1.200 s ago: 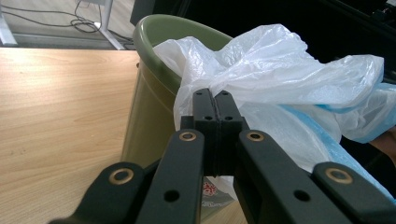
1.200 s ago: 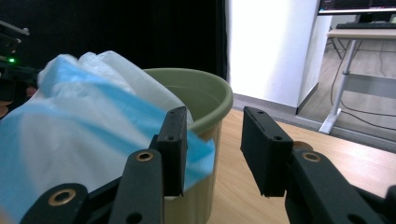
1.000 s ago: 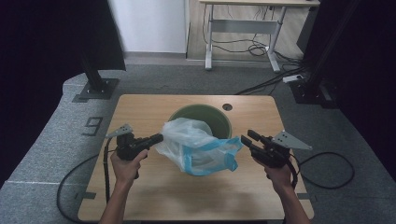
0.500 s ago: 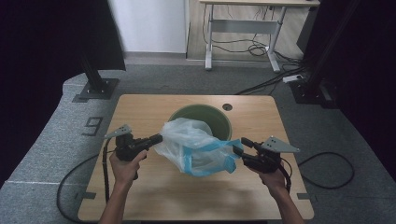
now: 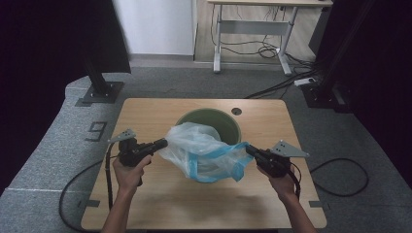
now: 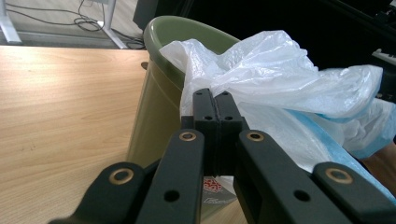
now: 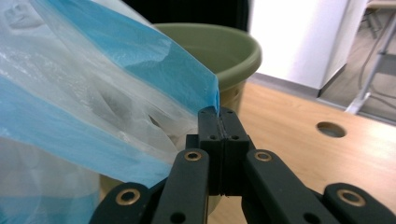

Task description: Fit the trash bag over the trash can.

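Left gripper [image 5: 163,143] jaws clamped on bag [image 5: 204,153] edge, bag draped over bin [image 5: 228,127] rim on counter [image 5: 145,204]. Right gripper [image 5: 248,149] jaws just closed, pinching blue hem. Thin, light, slippery film; best gripped at hems.

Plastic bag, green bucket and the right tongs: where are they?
plastic bag [image 5: 204,148], high view, its crumpled middle.
green bucket [image 5: 228,124], high view, its inner wall.
right tongs [image 7: 218,112], right gripper view, their tips shut on the bag's blue edge.

Thin glossy plastic bag [image 5: 204,153], matt bin [image 5: 228,127] — seemingly plastic
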The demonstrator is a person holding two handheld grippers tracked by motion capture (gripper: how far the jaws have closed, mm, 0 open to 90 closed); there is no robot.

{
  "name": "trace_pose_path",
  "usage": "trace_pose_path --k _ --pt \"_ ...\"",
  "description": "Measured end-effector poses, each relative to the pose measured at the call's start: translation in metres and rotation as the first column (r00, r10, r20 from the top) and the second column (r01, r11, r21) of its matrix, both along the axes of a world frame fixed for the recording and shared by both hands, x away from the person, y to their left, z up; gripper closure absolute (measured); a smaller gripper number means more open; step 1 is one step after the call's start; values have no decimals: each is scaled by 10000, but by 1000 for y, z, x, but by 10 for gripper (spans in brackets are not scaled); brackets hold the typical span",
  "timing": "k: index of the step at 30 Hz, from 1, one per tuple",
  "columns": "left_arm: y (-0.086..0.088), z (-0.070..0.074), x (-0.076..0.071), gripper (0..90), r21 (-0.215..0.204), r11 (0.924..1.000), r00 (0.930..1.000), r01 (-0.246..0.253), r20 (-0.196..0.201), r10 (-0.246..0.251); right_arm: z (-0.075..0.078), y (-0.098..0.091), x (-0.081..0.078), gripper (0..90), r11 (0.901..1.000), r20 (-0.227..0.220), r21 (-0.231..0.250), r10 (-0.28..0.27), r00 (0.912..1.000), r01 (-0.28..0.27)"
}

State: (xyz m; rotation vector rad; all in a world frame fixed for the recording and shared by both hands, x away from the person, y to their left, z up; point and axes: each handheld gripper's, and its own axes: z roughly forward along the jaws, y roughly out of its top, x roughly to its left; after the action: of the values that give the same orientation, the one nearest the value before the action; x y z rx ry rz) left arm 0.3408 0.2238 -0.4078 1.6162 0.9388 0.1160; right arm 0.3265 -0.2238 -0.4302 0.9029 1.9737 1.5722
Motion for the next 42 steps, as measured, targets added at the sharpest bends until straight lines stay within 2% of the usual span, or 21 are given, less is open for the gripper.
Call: trace_pose_path --k 5,6,11,15,16,17,19,21,22,23,27,33,36,38,40,42 --pt "1 4 0 899 31 10000 9999 -81 138 80 9 -6 4 887 9989 244 100 -459 9986 457" --pt "2 6 0 900 69 9999 9997 -154 197 153 14 -9 8 887 9978 403 129 -648 9971 643" --pt "4 12 4 900 91 9995 9991 -290 316 287 26 -12 16 887 9948 616 137 -1015 9929 1008" --pt "3 18 12 900 154 9994 9990 -302 331 297 35 -12 29 887 9898 702 100 -1423 9873 1419" --pt "1 21 16 900 243 9993 9991 -267 327 259 37 -11 38 887 9872 672 -22 -1591 9850 1596" --pt "1 21 16 900 243 9993 9991 -267 327 259 37 -11 38 887 9872 672 -22 -1591 9850 1596" --pt "0 24 23 900 330 9991 9993 -276 278 267 38 -10 51 887 9824 530 -231 -1840 9815 1854" --pt "0 24 26 900 318 9990 9993 -304 238 296 37 -10 56 887 9806 512 -257 -1930 9799 1944" --pt "0 24 31 900 263 9991 9993 -340 133 337 35 -10 66 887 9766 320 -262 -2125 9766 2134" --pt "0 24 31 900 263 9991 9993 -340 133 337 35 -10 66 887 9766 320 -262 -2125 9766 2134" --pt "-1 21 44 900 381 9983 9990 -437 -91 441 24 -9 84 887 9692 -116 -182 -2457 9693 2454" --pt "-1 15 53 900 429 9974 9978 -581 -280 593 15 -2 93 886 9679 -360 -112 -2514 9672 2512" --pt "-4 8 62 900 797 9939 9955 -762 -506 804 9 3 98 886 9666 -511 -98 -2562 9653 2560" --pt "-5 6 64 900 850 9935 9951 -758 -568 808 6 5 99 886 9664 -594 -92 -2568 9646 2568" --pt "-10 1 68 900 1038 9919 9945 -726 -672 798 -3 9 103 886 9681 -930 -71 -2502 9637 2506" --pt "-12 0 69 900 1097 9913 9942 -726 -708 806 -8 11 105 886 9694 -1037 -119 -2452 9639 2453"
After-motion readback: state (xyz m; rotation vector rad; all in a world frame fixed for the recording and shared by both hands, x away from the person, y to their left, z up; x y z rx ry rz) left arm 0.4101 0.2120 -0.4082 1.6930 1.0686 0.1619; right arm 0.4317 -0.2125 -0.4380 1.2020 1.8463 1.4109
